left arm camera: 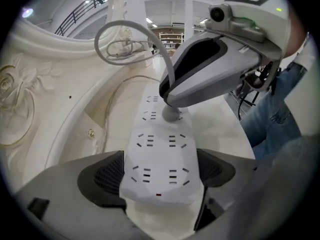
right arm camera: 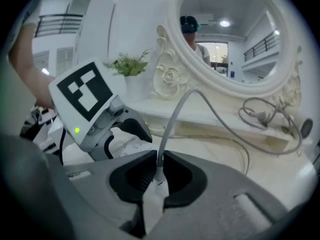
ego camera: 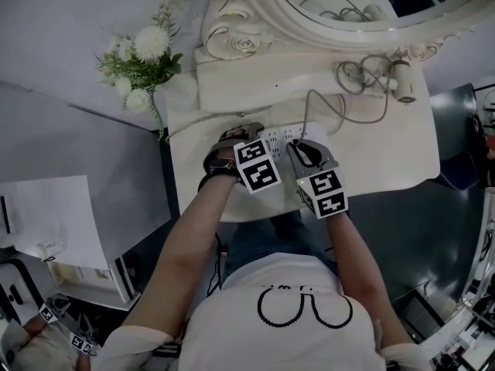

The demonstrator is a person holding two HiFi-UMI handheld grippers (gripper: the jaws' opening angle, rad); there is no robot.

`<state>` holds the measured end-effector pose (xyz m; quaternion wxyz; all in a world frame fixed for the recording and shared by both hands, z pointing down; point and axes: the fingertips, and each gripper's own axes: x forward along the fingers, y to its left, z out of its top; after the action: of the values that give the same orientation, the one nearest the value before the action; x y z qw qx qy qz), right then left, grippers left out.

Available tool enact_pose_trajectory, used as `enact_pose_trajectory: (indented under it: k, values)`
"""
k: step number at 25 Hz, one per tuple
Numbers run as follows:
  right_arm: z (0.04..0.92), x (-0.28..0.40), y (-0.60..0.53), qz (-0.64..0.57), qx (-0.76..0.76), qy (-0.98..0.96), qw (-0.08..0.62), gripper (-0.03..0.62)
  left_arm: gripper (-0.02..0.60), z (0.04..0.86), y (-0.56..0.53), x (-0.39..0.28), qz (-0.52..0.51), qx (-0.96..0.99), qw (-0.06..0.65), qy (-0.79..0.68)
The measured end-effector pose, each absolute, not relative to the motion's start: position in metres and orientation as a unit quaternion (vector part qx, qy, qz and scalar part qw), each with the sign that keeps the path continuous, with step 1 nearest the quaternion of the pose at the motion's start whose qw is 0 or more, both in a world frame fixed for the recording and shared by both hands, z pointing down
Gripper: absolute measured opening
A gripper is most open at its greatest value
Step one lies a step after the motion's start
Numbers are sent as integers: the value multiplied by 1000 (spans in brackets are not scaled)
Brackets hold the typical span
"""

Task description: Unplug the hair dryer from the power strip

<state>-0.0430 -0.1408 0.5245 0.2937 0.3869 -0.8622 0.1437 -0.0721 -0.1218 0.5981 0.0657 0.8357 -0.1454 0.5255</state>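
Between right gripper (right arm camera: pixel 159 160) jaws, plug (right arm camera: pixel 154 191)

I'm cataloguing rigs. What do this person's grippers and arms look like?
Both the left gripper and right gripper have pale grey shells with black panels, dark ribbed jaw pads, and a white cube printed with black square markers. A green light glows on the left one. The person wears a white short-sleeved T-shirt with a black looped design, and a dark band on the left wrist.
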Motion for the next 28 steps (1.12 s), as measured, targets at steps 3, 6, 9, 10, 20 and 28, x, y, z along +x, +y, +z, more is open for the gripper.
enact_pose_trajectory:
  k: [3,6,9,10,20,28]
  values:
    - [524,-37,-147,211,405,-856,243,38,439,597,-124,-71,517,838,80,-154]
    - [523,-36,-141,193,402,-855,266,39,442,598,-124,-71,519,836,82,-161]
    - [520,-43,-136,126,384,-859,315,38,445,598,-124,-72,524,834,76,-154]
    - [520,-45,-137,125,381,-860,316,38,445,598,-123,-72,526,834,74,-151]
    - [474,-37,-153,156,400,-877,216,38,454,602,-125,-72,532,830,88,-146]
    - [455,2,-171,218,411,-864,194,41,462,601,-123,-72,521,837,100,-138]
